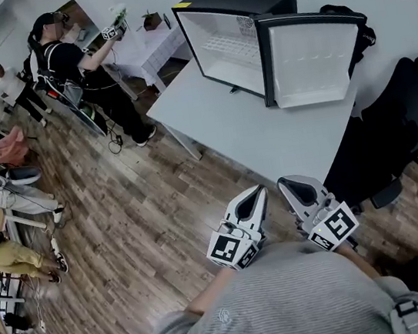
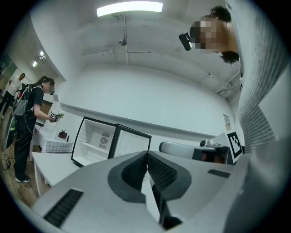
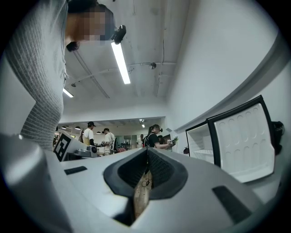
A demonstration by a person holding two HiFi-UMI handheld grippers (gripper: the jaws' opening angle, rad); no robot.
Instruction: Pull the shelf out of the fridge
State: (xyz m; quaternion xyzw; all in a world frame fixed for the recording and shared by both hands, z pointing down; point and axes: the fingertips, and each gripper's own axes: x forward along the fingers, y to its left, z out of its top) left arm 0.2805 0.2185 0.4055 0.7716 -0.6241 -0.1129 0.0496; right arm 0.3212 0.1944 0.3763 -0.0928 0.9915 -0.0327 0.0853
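**Head view.** You hold your left gripper (image 1: 257, 192) and right gripper (image 1: 286, 184) side by side, low and close in front of your torso (image 1: 291, 298). Both point away from you. Their tips lean slightly toward each other, near but not touching. The left marker cube (image 1: 231, 249) and the right marker cube (image 1: 333, 228) sit at the rear ends, nearest your body. Your left forearm (image 1: 205, 299) shows bare below its cube; your right arm is hidden behind your torso.

**Left gripper view.** The jaws are closed, ribbed pads meeting at the tip, with nothing between them.

**Right gripper view.** The jaws are likewise closed and empty. The gripper points roughly level, tilted slightly upward.
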